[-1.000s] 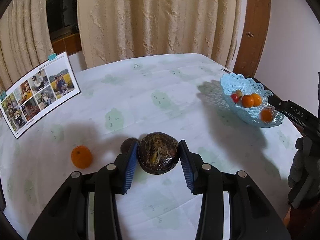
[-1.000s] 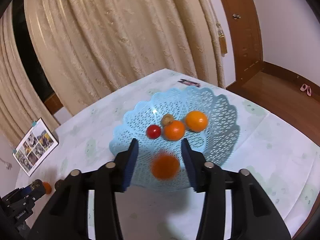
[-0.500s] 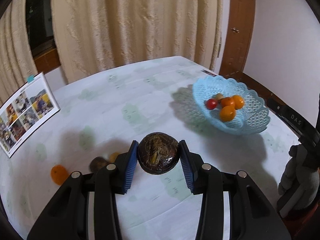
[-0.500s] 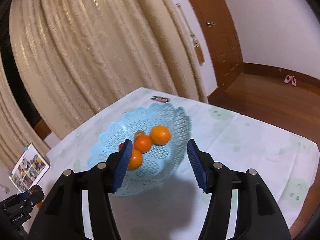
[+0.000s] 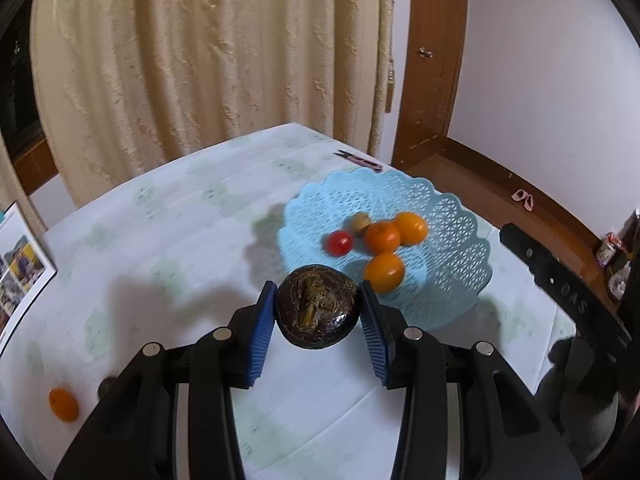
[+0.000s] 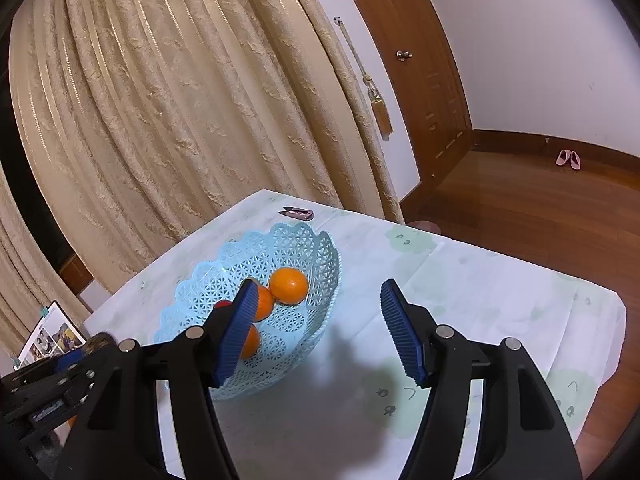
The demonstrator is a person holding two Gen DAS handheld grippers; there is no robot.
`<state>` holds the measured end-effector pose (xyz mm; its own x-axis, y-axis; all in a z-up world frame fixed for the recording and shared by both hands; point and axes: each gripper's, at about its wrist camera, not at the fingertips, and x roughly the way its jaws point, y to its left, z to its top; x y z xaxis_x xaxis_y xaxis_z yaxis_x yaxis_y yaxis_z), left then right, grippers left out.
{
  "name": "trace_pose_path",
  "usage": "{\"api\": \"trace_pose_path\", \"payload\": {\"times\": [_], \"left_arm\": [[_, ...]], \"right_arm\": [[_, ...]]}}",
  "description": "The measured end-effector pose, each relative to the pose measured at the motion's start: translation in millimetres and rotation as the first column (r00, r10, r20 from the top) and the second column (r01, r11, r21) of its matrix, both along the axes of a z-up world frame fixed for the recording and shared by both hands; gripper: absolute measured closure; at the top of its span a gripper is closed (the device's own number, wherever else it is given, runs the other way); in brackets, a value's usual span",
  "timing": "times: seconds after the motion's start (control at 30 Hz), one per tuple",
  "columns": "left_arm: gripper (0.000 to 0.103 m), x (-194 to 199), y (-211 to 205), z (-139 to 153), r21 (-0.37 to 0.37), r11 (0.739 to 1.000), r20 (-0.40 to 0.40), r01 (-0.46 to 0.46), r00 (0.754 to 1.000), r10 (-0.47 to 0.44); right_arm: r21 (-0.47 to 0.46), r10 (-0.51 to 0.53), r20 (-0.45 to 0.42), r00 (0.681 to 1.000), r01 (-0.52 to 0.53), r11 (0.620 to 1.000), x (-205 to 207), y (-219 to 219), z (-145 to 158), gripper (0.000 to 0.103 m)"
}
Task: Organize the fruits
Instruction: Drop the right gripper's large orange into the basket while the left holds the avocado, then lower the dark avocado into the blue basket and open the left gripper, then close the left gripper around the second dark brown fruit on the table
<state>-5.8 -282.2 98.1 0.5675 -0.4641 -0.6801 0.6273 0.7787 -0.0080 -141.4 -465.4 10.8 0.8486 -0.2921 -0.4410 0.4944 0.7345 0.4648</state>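
My left gripper [image 5: 317, 312] is shut on a dark brown round fruit [image 5: 316, 310] and holds it above the table, just short of the light blue lattice basket [image 5: 452, 216]. The basket holds three oranges [image 5: 384, 272], a red tomato [image 5: 340, 242] and a small tan fruit [image 5: 360, 222]. One orange [image 5: 63, 404] and a small dark fruit [image 5: 106, 385] lie on the table at lower left. My right gripper [image 6: 316, 332] is open and empty, just right of the basket [image 6: 304, 248], with oranges [image 6: 289, 285] inside it.
The table has a pale patterned cloth [image 5: 168, 240]. A photo calendar [image 5: 20, 272] stands at its left edge. A small dark clip-like object [image 5: 358, 159] lies beyond the basket. Curtains, a wooden door and wooden floor lie behind; the table edge is close on the right.
My left gripper has carried the dark fruit rightwards towards the basket. My right gripper dropped an orange into the basket, opened wider and drew back to the right.
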Motion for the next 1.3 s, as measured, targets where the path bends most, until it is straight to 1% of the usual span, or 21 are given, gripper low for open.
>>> {"api": "trace_pose_path", "payload": {"times": [0.23,0.3,0.33,0.43,0.47,0.53,0.67,0.8,0.87,0.97,1.03,1.17,1.3], "left_arm": [[0.06,10,-30,-8,-0.01,0.999,-0.026,0.045,0.999,-0.045],[0.049,13,-34,-9,-0.014,0.999,-0.037,0.046,0.998,-0.047],[0.041,15,-33,-9,-0.022,0.999,-0.04,0.041,0.998,-0.042],[0.037,20,-27,-5,-0.036,0.999,-0.043,0.024,0.999,-0.026],[0.033,21,-23,-4,-0.039,0.999,-0.042,0.015,0.999,-0.017],[0.029,26,-12,0,-0.044,0.999,-0.036,-0.012,0.999,0.01],[0.026,34,14,6,-0.053,0.996,-0.037,-0.074,0.997,0.072],[0.025,40,49,12,-0.059,0.988,-0.021,-0.145,0.989,0.144],[0.025,45,67,12,-0.066,0.982,-0.027,-0.178,0.984,0.177],[0.025,52,97,12,-0.074,0.968,-0.048,-0.239,0.97,0.236],[0.025,57,119,10,-0.065,0.957,-0.054,-0.283,0.959,0.279],[0.025,61,153,7,-0.06,0.939,-0.067,-0.34,0.94,0.336],[0.025,66,182,-5,-0.051,0.92,-0.103,-0.389,0.918,0.382]], "right_arm": [[0.012,-0.002,-0.001,1.0,0.002,1.0,0,-3,-2,0.037],[0.014,-0.003,-0.002,1.0,0.003,1.0,0,-3,-2,0.037],[0.016,-0.004,-0.002,1.0,0.004,1.0,-1,-4,-2,0.037],[0.019,-0.008,0.0,1.0,0.008,1.0,-2,-5,-2,0.037],[0.02,-0.007,0.001,1.0,0.007,1.0,-2,-5,-3,0.037],[0.018,-0.001,0.004,1.0,0.001,1.0,-1,-1,-2,0.037],[0.007,0.022,0.013,1.0,-0.022,1.0,0,9,2,0.037],[-0.009,0.075,0.023,0.997,-0.075,0.997,3,28,6,0.037],[-0.014,0.103,0.023,0.994,-0.103,0.995,6,38,8,0.037],[-0.026,0.157,0.017,0.987,-0.157,0.987,12,57,11,0.037],[-0.039,0.195,0.007,0.981,-0.194,0.98,17,71,12,0.037],[-0.05,0.249,-0.012,0.968,-0.249,0.967,27,90,13,0.037],[-0.055,0.306,-0.038,0.951,-0.308,0.95,38,113,11,0.037]]}}
